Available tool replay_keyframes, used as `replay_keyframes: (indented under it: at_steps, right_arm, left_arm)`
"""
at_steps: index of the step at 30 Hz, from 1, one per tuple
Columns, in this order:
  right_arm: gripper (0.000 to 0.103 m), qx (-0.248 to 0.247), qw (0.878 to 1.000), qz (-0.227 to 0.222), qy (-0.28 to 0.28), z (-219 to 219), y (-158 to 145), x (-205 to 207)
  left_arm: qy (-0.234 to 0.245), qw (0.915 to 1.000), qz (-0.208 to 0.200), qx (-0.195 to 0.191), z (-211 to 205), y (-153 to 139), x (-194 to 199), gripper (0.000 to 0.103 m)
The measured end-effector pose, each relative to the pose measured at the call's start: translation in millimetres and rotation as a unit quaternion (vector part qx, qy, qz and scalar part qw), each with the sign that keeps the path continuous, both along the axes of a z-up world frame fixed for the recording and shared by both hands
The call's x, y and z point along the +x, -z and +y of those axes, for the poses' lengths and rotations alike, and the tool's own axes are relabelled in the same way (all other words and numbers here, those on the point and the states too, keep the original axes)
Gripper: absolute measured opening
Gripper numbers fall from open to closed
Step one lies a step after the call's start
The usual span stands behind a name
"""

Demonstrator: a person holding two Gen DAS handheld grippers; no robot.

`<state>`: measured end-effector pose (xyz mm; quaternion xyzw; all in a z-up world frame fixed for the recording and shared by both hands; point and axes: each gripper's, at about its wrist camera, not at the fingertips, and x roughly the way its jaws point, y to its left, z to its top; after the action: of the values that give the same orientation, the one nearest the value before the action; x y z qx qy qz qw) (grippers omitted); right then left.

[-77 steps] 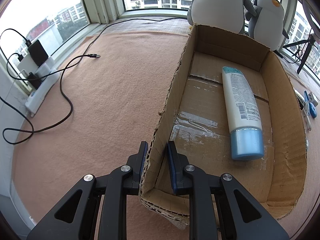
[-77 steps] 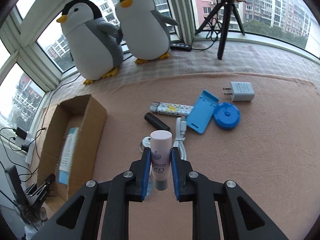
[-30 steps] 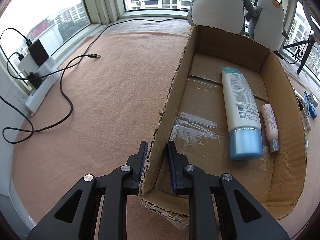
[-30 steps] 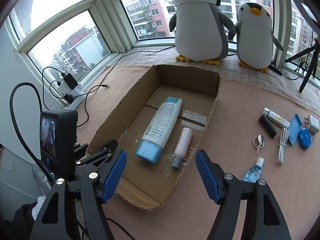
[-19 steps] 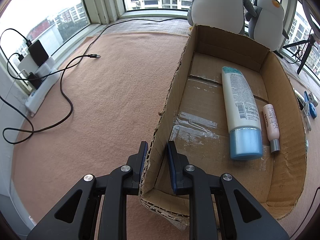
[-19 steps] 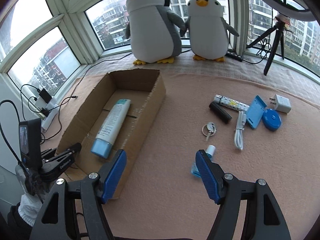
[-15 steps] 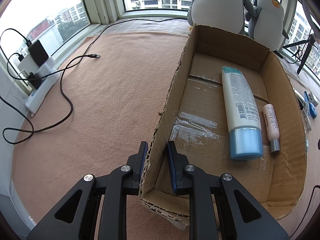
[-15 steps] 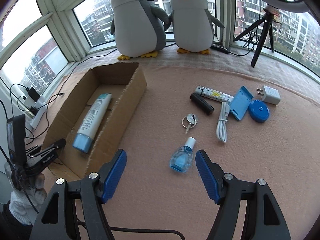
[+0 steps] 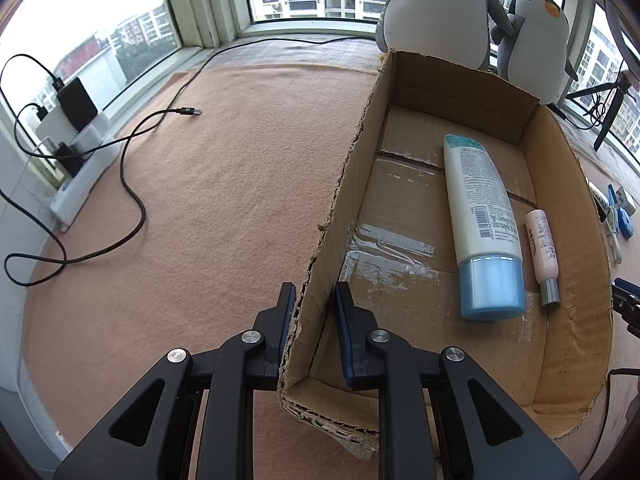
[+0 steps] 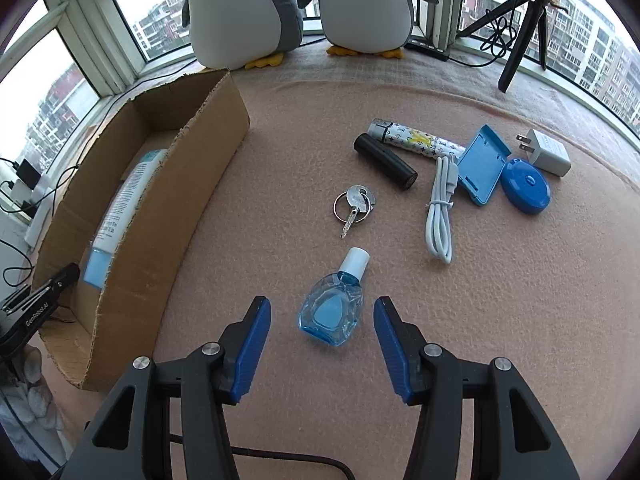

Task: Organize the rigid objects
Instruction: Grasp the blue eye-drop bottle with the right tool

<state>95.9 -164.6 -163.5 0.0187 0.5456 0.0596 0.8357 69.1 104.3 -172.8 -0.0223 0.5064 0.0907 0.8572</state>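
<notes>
Two tubes (image 9: 482,212) lie in the box (image 10: 192,184); the bottle (image 10: 332,308), keys (image 10: 354,204) and cable (image 10: 440,208) lie right of it.

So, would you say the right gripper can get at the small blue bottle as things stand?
Probably yes: the right gripper is open with the small blue bottle lying between its fingertips, and nothing sits in the way.

Corrugated cardboard box (image 9: 568,216), ragged edges; glossy clear plastic bottle (image 10: 331,314); fuzzy matt cloth mat (image 10: 500,280).

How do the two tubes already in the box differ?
The white tube with the blue cap is far longer and fatter than the pink tube beside it. The pink one has a small grey cap. Both lie flat in the cardboard box, caps toward the left gripper.
</notes>
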Motion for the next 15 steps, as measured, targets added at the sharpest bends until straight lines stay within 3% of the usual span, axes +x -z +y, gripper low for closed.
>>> replay_keyframes:
  at_steps: [10, 15]
  right_arm:
    - [0.032, -0.043, 0.999, 0.009, -0.012, 4.8, 11.0, 7.0]
    - [0.031, -0.045, 0.999, 0.009, -0.020, 2.7, 10.1, 6.4]
  left_arm:
    - [-0.001, 1.0000, -0.001, -0.001, -0.3, 0.1, -0.2, 0.018]
    - [-0.001, 1.0000, -0.001, -0.001, -0.2, 0.1, -0.3, 0.018]
